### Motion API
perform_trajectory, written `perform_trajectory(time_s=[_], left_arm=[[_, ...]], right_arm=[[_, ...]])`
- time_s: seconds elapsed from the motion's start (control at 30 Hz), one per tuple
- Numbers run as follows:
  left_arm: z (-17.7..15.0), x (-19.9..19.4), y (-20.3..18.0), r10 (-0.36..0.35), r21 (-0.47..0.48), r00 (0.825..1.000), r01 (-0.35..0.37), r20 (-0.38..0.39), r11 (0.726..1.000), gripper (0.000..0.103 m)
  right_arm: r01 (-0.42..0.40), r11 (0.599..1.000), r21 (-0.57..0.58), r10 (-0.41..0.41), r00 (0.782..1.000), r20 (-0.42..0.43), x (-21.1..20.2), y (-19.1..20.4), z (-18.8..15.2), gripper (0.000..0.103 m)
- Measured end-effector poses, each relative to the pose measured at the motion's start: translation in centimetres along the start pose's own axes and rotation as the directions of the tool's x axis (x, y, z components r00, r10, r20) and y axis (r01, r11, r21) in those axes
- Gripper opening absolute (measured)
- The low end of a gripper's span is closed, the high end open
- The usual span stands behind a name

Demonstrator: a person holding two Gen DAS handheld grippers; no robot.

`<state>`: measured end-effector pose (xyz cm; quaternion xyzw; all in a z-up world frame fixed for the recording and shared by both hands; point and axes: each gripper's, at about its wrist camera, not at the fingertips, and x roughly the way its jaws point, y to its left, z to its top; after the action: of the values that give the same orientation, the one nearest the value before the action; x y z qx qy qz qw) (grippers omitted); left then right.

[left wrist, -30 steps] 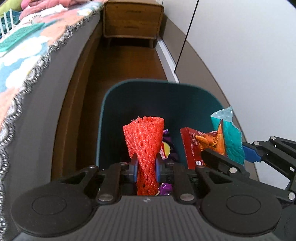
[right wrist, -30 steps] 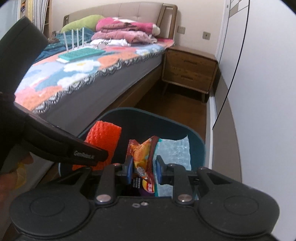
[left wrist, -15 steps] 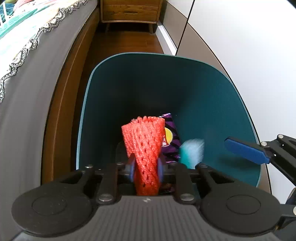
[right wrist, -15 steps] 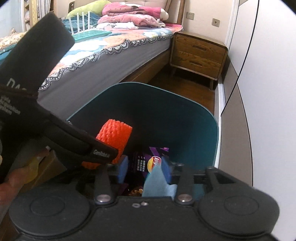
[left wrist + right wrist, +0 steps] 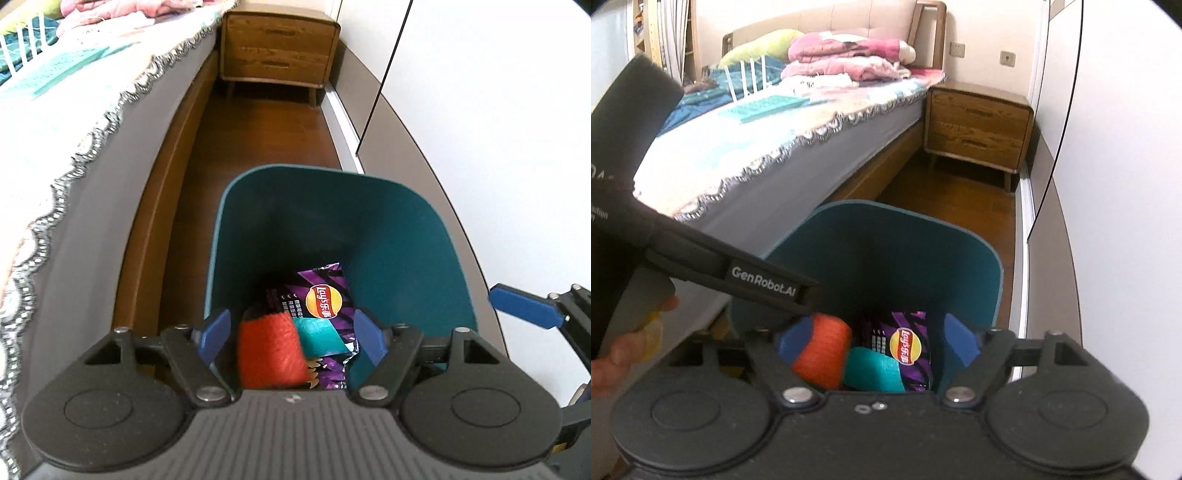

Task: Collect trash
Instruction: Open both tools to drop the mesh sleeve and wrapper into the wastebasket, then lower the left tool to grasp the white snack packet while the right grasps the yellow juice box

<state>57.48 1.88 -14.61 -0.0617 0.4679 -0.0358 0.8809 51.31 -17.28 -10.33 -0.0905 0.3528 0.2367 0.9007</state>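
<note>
A teal trash bin (image 5: 399, 236) (image 5: 964, 266) stands on the floor between bed and wall. Inside lie a red foam net (image 5: 271, 352) (image 5: 822, 350), a teal wrapper (image 5: 319, 332) (image 5: 873, 369) and a purple chip bag (image 5: 325, 295) (image 5: 910, 339). My left gripper (image 5: 291, 336) is open and empty above the bin's near rim. My right gripper (image 5: 875, 341) is open and empty above the bin too; one of its blue fingers (image 5: 524, 304) shows at the right of the left wrist view. The left gripper's body (image 5: 701, 254) crosses the right wrist view.
A bed (image 5: 775, 147) with a patterned cover (image 5: 55, 110) runs along the left. A wooden nightstand (image 5: 277, 51) (image 5: 979, 129) stands at the far end. A white wall (image 5: 498, 129) is on the right. Brown wood floor (image 5: 266, 133) lies beyond the bin.
My left gripper opened and the red foam net dropped into the bin. My right gripper opened earlier and its teal wrapper and chip packet fell in. Both grippers rose a little.
</note>
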Motion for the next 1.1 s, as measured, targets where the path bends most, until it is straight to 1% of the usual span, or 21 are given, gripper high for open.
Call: perform_trajectory(time_s=[0.07,0.17,0.3,0.43,0.57,0.7,0.77,0.87,0.93,0.97,1.03,1.1], left_arm=[[-0.1,-1.4,0.0,-0.001,0.005,1.0,0.001,0.009,1.0,0.073],[-0.4,-3.7,-0.4,0.01,0.019,0.999,-0.01,0.033,1.0,0.073],[-1.2,-7.0,-0.7,0.004,0.032,0.998,-0.006,0.059,0.999,0.073],[-2.6,-10.6,-1.0,0.001,0.035,0.997,-0.003,0.075,0.999,0.073],[-5.0,-14.0,-1.5,0.008,0.048,0.996,-0.013,0.089,0.999,0.073],[-8.2,-16.6,-1.9,0.028,0.061,0.996,-0.033,0.09,0.998,0.074],[-10.0,-17.5,-1.9,0.022,0.056,0.997,-0.026,0.08,0.998,0.081],[-12.8,-18.4,-2.1,0.021,0.06,0.997,-0.026,0.071,0.998,0.081],[-14.8,-18.5,-2.1,0.017,0.065,0.998,-0.021,0.055,0.998,0.082],[-15.8,-18.5,-2.1,0.015,0.064,0.999,-0.018,0.043,0.998,0.086],[-17.9,-17.9,-1.9,0.02,0.058,1.0,-0.021,0.012,0.998,0.09],[-19.8,-17.1,-1.6,0.036,0.046,0.999,-0.035,-0.011,0.998,0.091]], right_arm=[[0.002,1.0,0.001,-0.002,1.0,0.008,-1.1,0.2,0.1,0.087],[0.01,1.0,0.002,-0.01,1.0,0.022,-3.2,0.6,0.4,0.089],[0.018,1.0,0.005,-0.018,0.999,0.045,-6.2,1.3,0.5,0.093],[0.023,1.0,0.015,-0.024,0.998,0.064,-9.5,2.0,0.1,0.096],[0.028,0.999,0.031,-0.03,0.997,0.076,-12.8,2.5,-1.0,0.1],[0.029,0.998,0.048,-0.033,0.997,0.075,-15.5,3.2,-3.1,0.103],[0.032,0.998,0.057,-0.036,0.997,0.064,-16.4,3.5,-4.4,0.103],[0.024,0.996,0.082,-0.028,0.999,0.042,-17.3,3.8,-6.8,0.103],[0.012,0.993,0.114,-0.014,1.0,0.02,-17.5,4.0,-8.7,0.103],[0.01,0.991,0.132,-0.012,1.0,0.012,-17.6,4.1,-9.6,0.103],[0.002,0.986,0.167,0.0,1.0,-0.016,-17.3,4.2,-11.7,0.103],[0.001,0.979,0.202,0.01,0.998,-0.055,-16.6,4.2,-13.8,0.103]])
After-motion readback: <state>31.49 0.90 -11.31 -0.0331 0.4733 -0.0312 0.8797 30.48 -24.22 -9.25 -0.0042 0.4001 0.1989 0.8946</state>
